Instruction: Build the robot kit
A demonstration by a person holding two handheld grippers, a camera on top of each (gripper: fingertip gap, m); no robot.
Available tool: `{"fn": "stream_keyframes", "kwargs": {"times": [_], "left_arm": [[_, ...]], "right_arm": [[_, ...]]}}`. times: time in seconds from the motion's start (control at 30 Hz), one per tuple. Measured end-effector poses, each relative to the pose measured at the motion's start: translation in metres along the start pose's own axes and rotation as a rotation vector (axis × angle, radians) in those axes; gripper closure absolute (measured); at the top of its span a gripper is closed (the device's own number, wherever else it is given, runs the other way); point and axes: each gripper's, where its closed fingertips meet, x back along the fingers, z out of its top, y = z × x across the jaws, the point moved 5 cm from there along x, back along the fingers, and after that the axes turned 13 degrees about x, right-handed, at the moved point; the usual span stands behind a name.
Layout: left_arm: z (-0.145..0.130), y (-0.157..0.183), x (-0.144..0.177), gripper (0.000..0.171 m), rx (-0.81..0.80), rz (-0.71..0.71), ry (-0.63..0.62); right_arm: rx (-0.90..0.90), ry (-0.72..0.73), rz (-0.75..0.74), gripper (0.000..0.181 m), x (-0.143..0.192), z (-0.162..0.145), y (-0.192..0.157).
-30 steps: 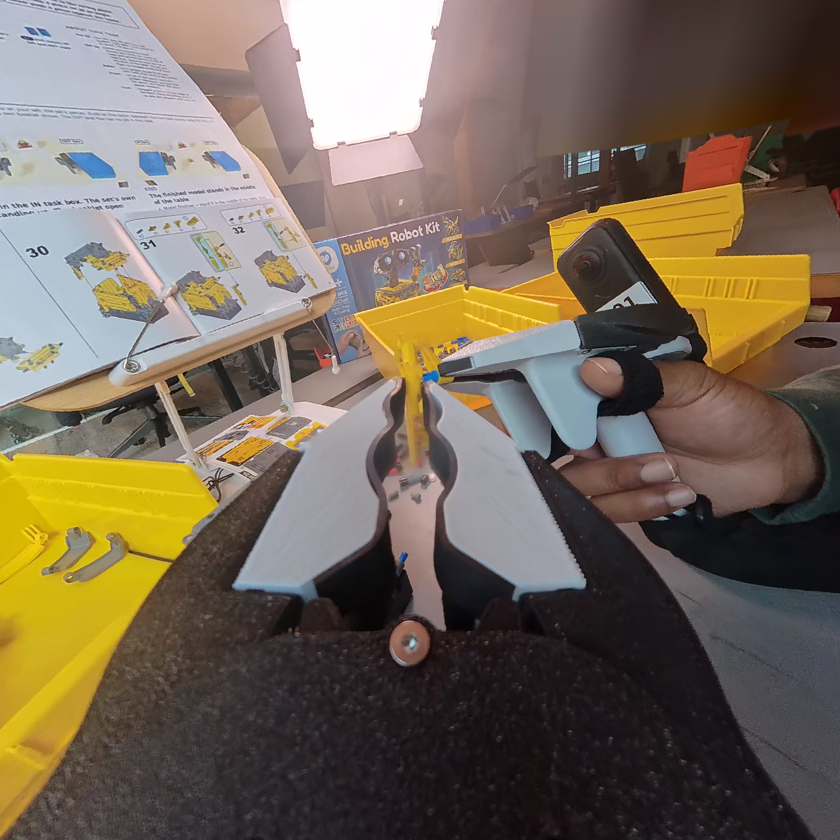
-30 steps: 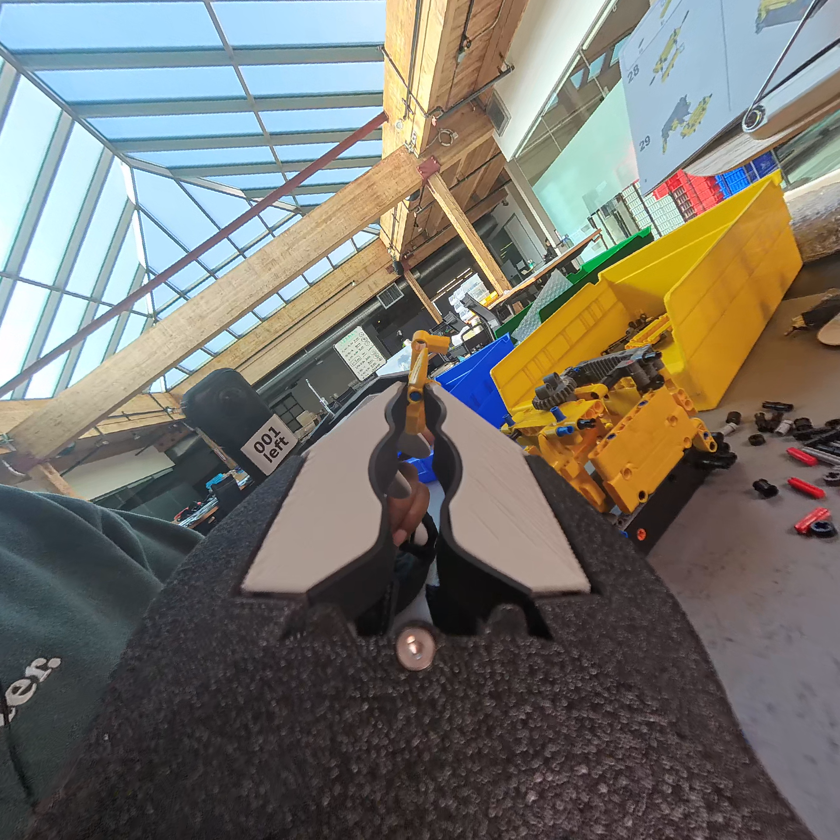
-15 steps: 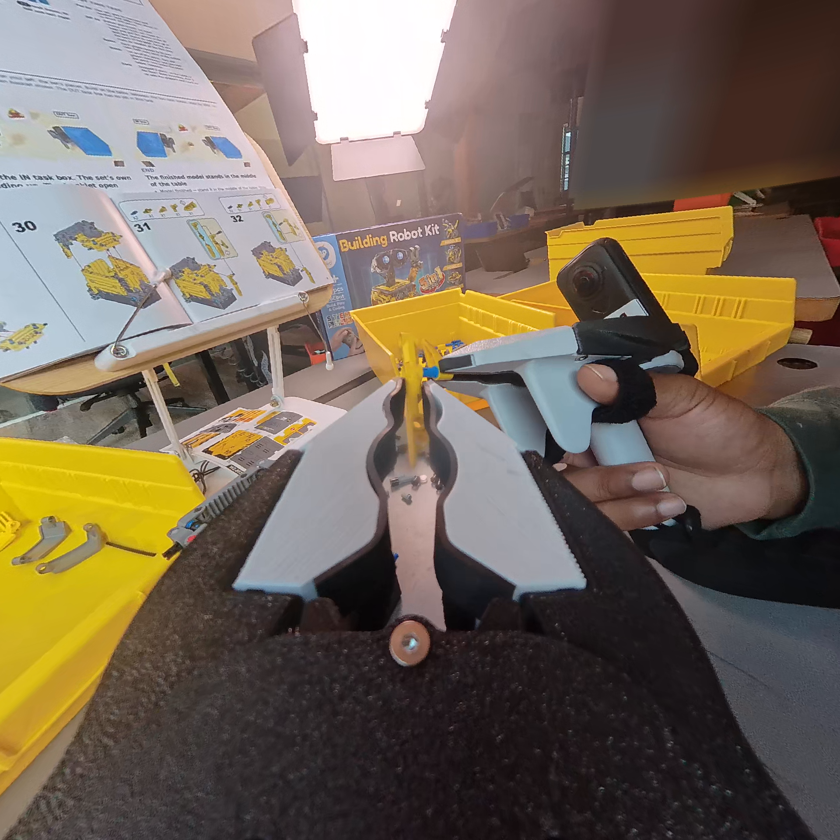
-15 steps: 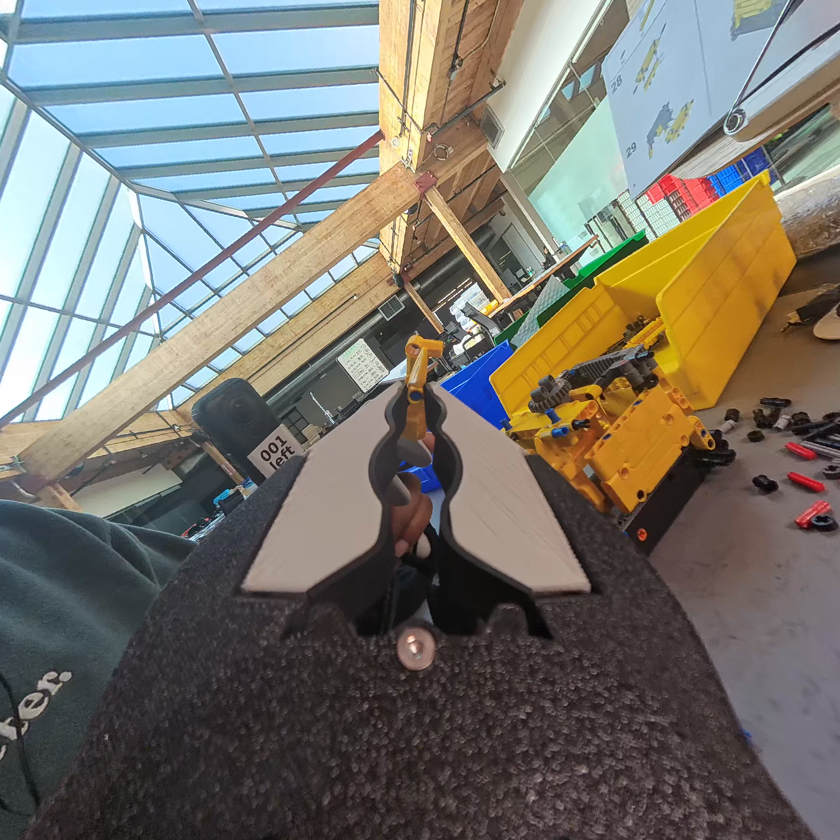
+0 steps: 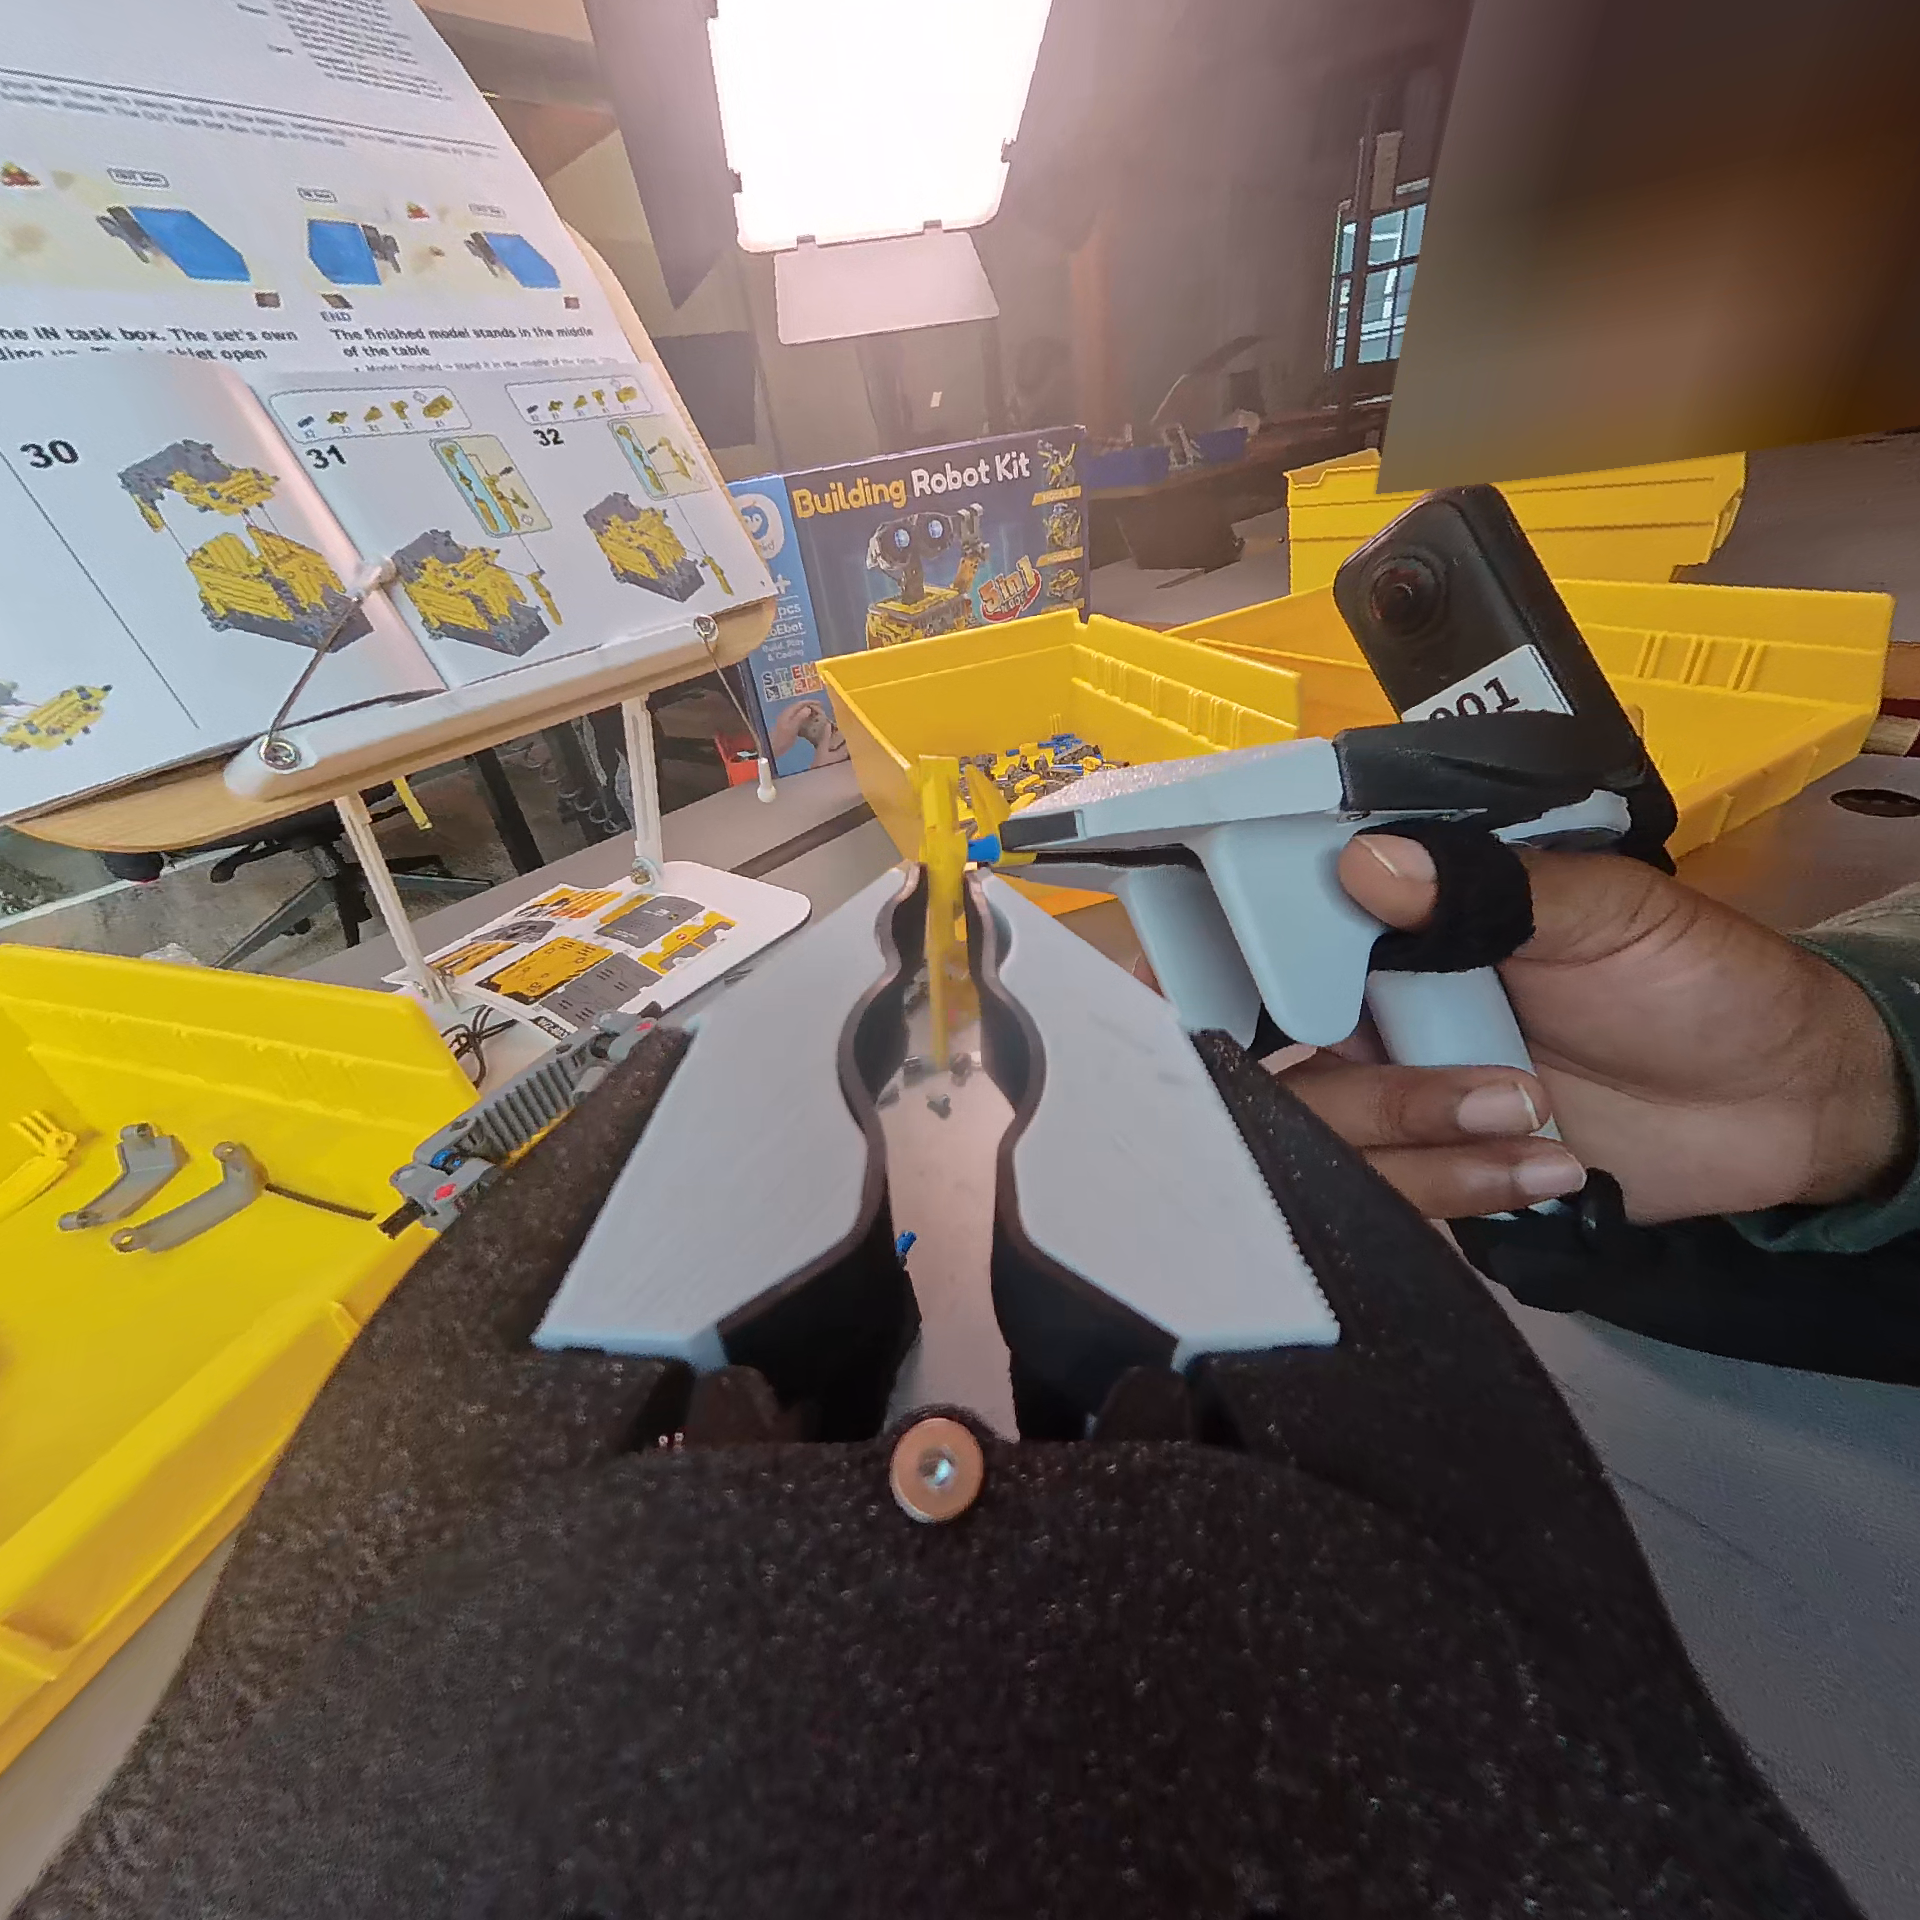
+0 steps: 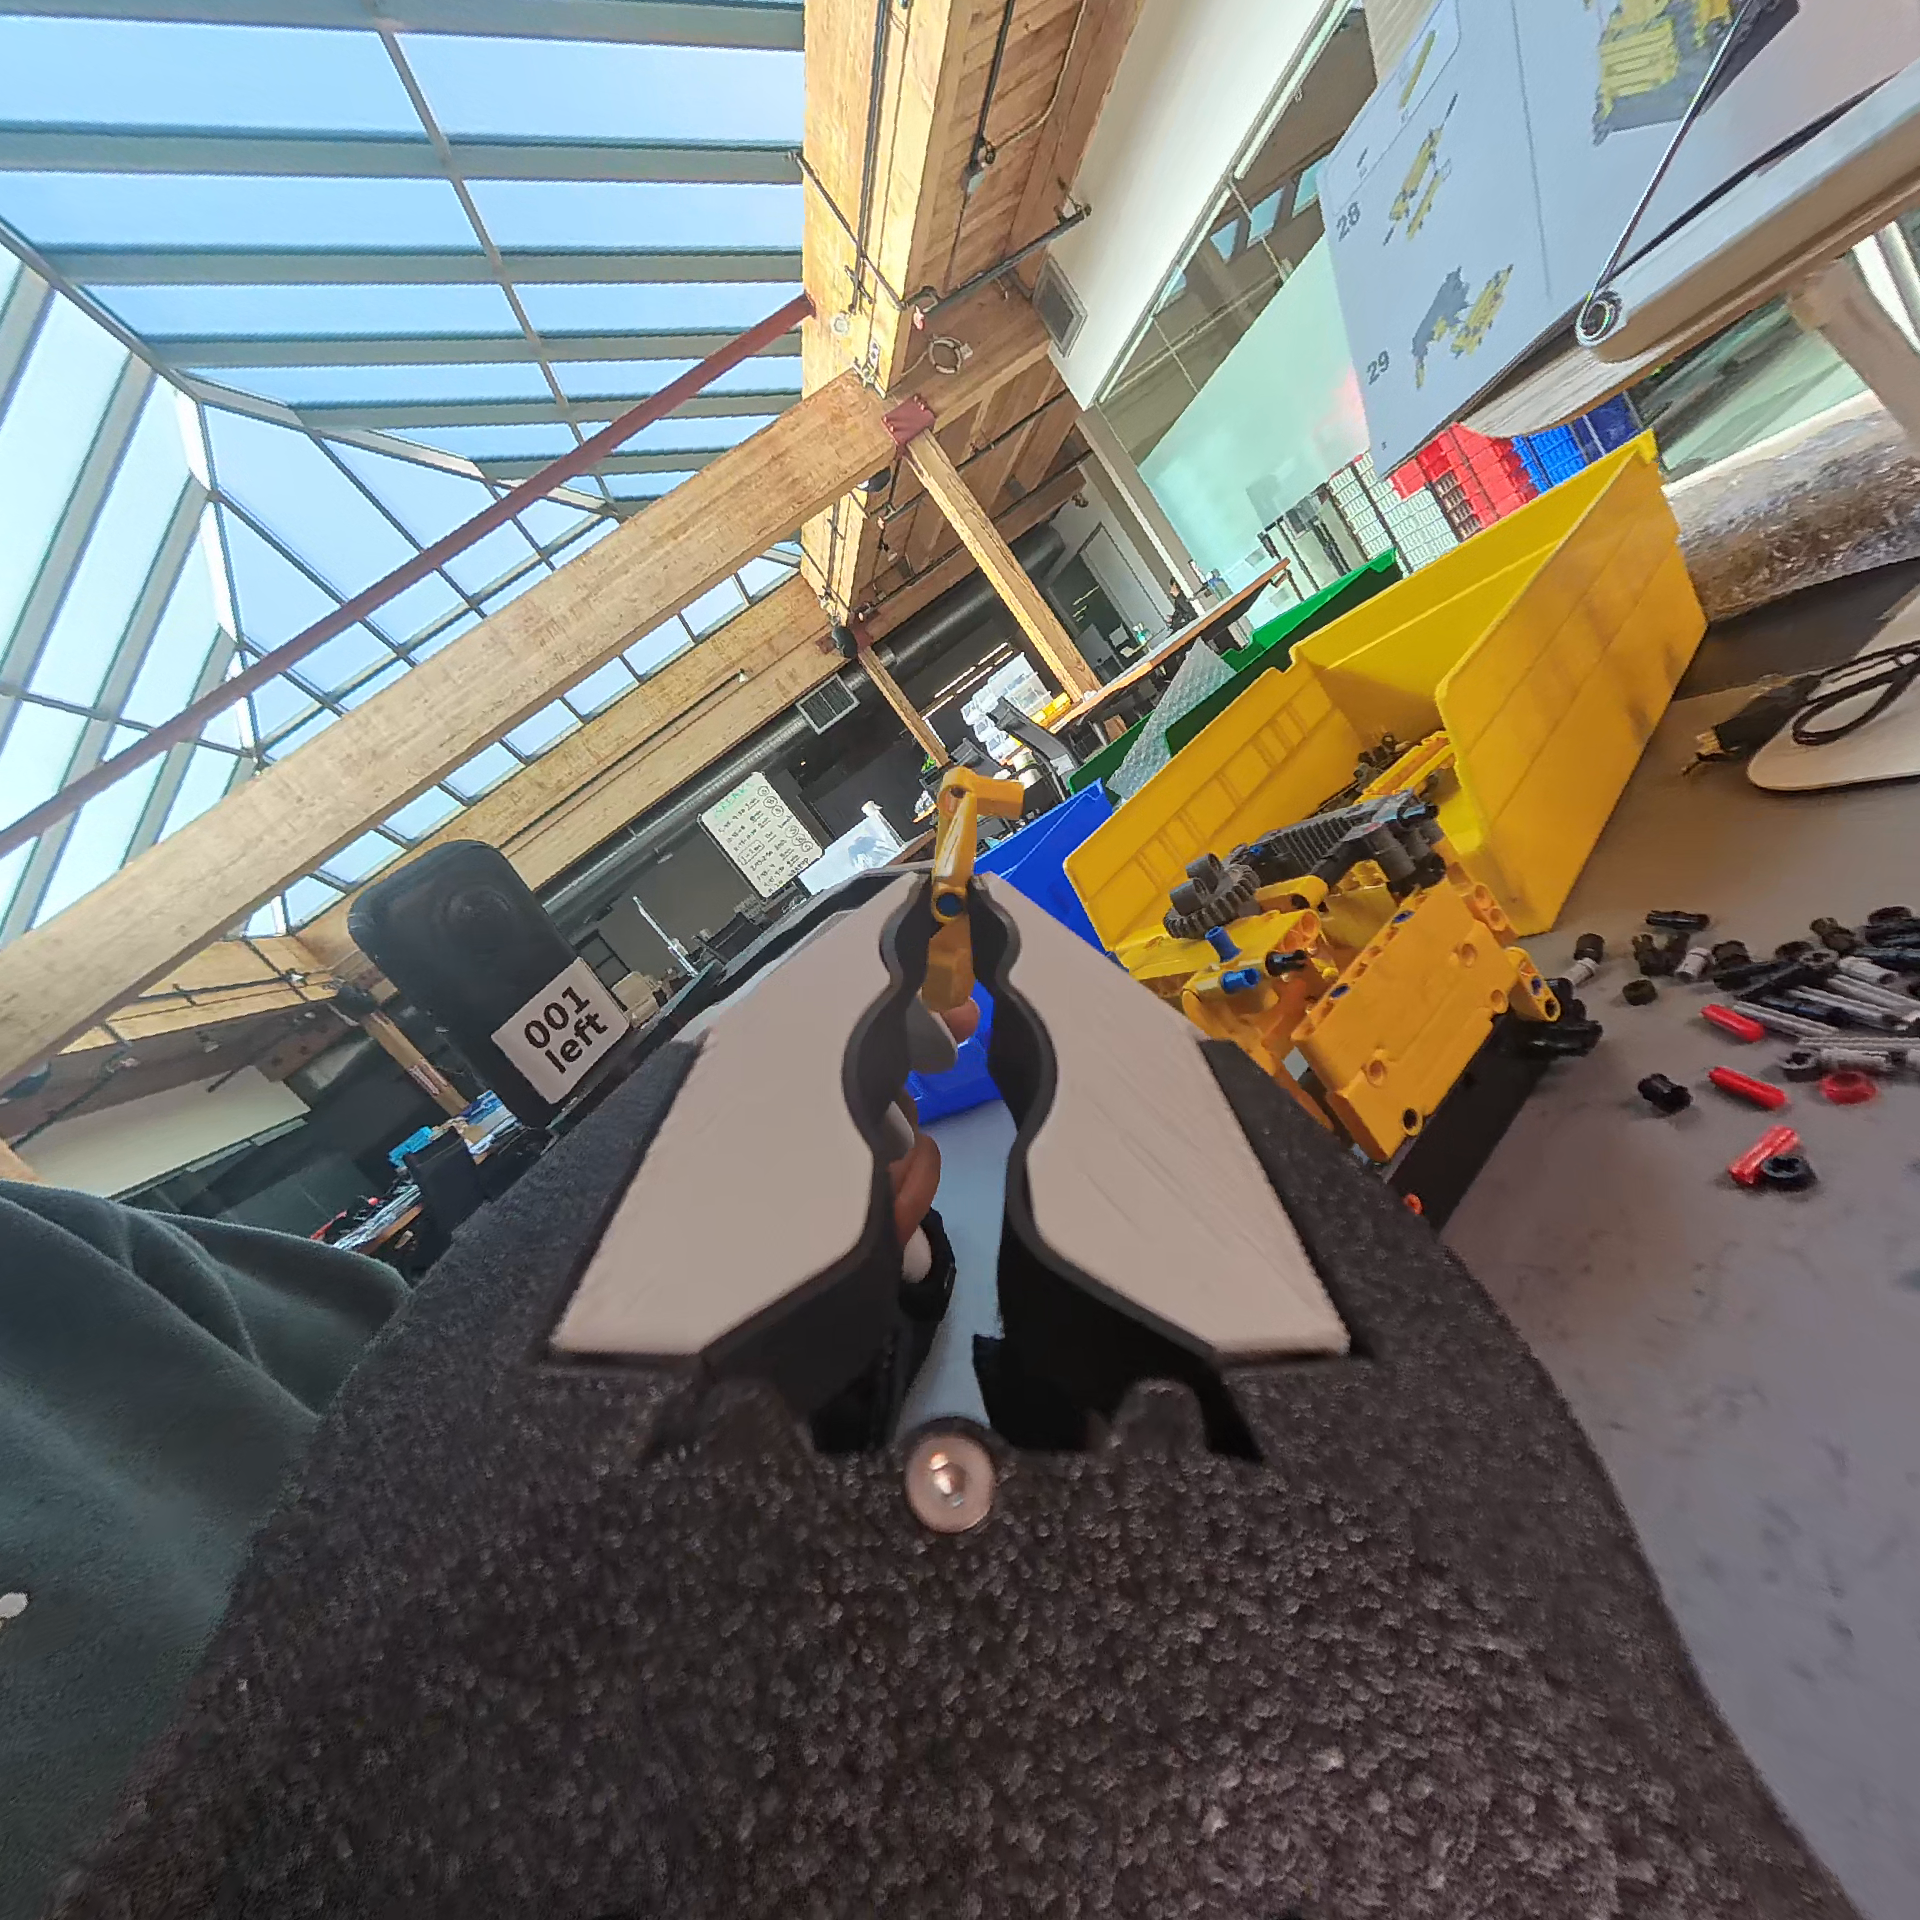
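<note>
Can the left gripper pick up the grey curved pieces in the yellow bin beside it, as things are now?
Probably not yet. The left gripper is shut on a yellow beam, so its jaws are occupied. The grey curved pieces lie uncovered in the yellow bin; nothing else blocks them.

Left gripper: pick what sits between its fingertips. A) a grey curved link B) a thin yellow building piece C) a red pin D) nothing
B: in the left wrist view the left gripper has its jaws closed on a thin yellow building piece, which stands upright between the tips, while the right gripper meets it from the side.
</note>
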Motion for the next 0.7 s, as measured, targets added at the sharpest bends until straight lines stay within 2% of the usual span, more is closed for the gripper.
{"fn": "stream_keyframes", "kwargs": {"times": [0.23, 0.47, 0.7], "left_arm": [[-0.003, 0.0, 0.001, 0.166, 0.016, -0.011, -0.044], [-0.007, 0.004, 0.0, 0.166, -0.009, 0.001, -0.075], [-0.01, 0.004, 0.004, 0.166, -0.111, -0.019, -0.083]], "right_arm": [[0.104, -0.036, -0.047, 0.176, 0.001, -0.002, -0.002], [0.098, -0.044, -0.082, 0.176, 0.0, -0.009, -0.002], [0.027, -0.076, 0.012, 0.176, 0.0, -0.012, 0.0]]}}
